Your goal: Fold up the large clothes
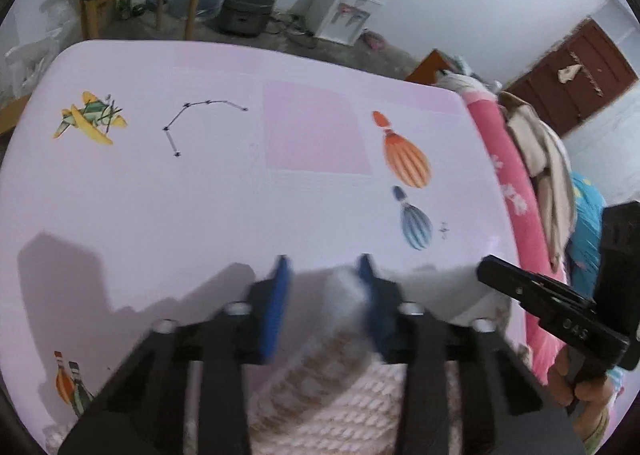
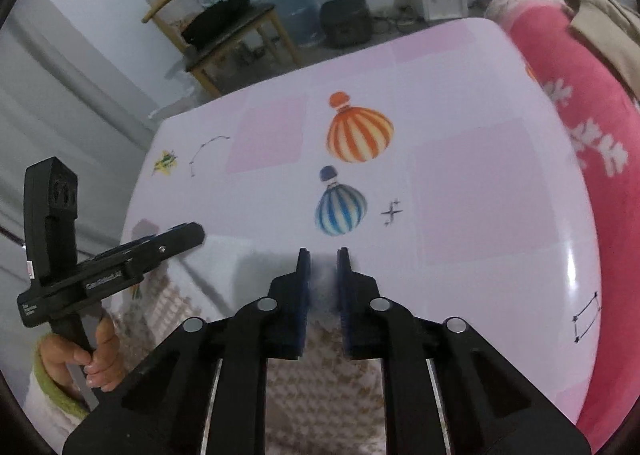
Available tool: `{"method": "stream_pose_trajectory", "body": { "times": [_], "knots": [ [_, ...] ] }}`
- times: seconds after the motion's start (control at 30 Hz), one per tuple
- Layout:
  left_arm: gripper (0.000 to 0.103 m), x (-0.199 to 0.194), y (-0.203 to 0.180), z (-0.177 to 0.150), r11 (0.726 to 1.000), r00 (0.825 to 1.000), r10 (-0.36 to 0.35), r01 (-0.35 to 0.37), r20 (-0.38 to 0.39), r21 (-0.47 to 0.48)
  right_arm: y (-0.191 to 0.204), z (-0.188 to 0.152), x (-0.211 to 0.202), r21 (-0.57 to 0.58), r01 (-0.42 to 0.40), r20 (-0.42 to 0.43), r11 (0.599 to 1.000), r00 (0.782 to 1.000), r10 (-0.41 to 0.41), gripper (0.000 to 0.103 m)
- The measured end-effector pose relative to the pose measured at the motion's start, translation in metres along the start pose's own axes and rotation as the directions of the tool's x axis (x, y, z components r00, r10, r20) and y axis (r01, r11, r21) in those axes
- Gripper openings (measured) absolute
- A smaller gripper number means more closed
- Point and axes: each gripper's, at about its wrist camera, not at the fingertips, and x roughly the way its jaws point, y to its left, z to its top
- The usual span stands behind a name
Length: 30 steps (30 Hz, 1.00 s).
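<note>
A cream knit garment (image 1: 340, 395) with a beige pattern lies bunched at the near edge of the pale pink printed cover (image 1: 200, 195). My left gripper (image 1: 324, 267) has its blue pads closed on a raised fold of the knit. Seen from the right wrist, the left gripper (image 2: 196, 233) points over the same garment (image 2: 320, 395). My right gripper (image 2: 322, 255) is nearly closed, with a thin edge of the knit pinched between its pads. From the left wrist, the right gripper (image 1: 486, 265) shows side-on at the right, held by a hand (image 1: 580, 387).
A rolled pink blanket (image 2: 580, 115) with white flowers runs along the right edge, with beige clothing (image 1: 544, 159) on it. Beyond the far edge stand a wooden chair (image 2: 224, 35), a black cooker (image 1: 248, 11) and a water dispenser (image 1: 348, 15). Balloon prints (image 2: 360, 135) mark the cover.
</note>
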Motion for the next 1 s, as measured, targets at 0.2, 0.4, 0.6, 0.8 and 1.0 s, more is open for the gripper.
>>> {"method": "stream_pose_trajectory", "body": {
  "times": [0.2,0.4,0.6,0.8,1.0],
  "knots": [
    [0.012,-0.056,-0.032,-0.028,0.984,0.995,-0.015,-0.002,0.097,0.177,0.031,-0.032,-0.052,-0.162,0.021,0.078,0.987,0.997,-0.009,0.008],
    [0.012,-0.121,-0.042,-0.100,0.943,0.986,-0.081,0.028,0.147,0.333,0.053,-0.098,-0.092,-0.290,-0.028,0.049,0.957,0.998,0.044,0.015],
    [0.012,-0.133,-0.033,-0.172,0.906,0.990,-0.033,-0.029,0.138,0.423,0.068,-0.108,-0.140,-0.232,-0.267,0.034,0.935,0.959,0.282,0.039],
    [0.015,-0.120,-0.023,-0.199,0.916,0.991,-0.030,-0.024,0.128,0.400,0.088,-0.092,-0.077,-0.198,-0.221,-0.042,0.955,0.975,0.217,0.028],
    [0.020,-0.142,0.000,-0.215,0.940,0.988,-0.067,0.016,0.138,0.342,0.069,-0.149,-0.011,-0.195,-0.191,-0.217,0.962,0.965,0.148,0.018]
  ]
}}
